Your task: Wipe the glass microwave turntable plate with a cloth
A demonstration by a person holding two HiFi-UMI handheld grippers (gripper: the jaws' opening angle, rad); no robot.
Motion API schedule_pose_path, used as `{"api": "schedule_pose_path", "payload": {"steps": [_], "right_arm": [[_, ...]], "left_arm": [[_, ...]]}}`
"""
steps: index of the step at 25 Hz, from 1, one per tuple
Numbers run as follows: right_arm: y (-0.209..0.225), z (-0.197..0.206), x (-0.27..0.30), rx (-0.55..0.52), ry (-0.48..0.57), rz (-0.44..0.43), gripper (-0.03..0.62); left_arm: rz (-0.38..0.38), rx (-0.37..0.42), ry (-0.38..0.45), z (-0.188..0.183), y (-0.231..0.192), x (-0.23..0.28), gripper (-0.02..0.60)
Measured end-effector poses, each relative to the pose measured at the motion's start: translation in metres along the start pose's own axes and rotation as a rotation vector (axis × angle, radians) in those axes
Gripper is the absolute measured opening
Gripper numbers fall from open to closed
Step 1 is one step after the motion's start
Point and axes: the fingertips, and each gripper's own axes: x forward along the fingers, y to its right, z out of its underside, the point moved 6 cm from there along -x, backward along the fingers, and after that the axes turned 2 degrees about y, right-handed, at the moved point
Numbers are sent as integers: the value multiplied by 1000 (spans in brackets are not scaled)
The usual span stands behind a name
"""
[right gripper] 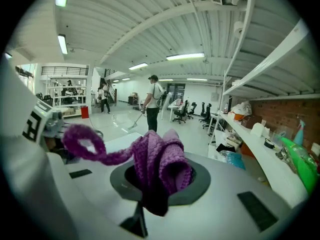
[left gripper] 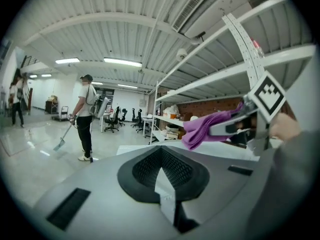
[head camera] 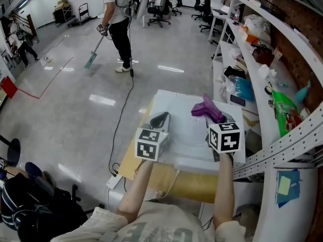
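"Purple knitted cloth (right gripper: 160, 156) is bunching in the right tool (right gripper: 157, 184), whose jaws are clamping it. Left tool (left gripper: 162, 176)?"

"Its jaws are sitting together, carrying nothing."

"And the clear glass turntable plate (head camera: 194, 132)?"

"It is lying on the white tabletop (head camera: 174, 102), below both tools. The cloth is hanging clear of it, so I am judging the wiping outstanding."

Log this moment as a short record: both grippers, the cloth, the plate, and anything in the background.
left gripper: jaws together, nothing between them
right gripper: shut on the purple cloth, which bunches up out of the jaws
glass plate: faint round outline, lying flat on the white table, between the two grippers
cloth contact with plate: cannot tell
background: person mopping the floor
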Motion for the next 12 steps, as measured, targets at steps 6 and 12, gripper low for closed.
{"api": "schedule_pose_path", "payload": {"steps": [6,12], "right_arm": [[28,-4,57,19,-85,8,66],[35,5,72,18,-130,10,66]], "left_arm": [[56,-145,60,-9,-5,7,2],[67,-82,48,-11,7,14,2]]}}
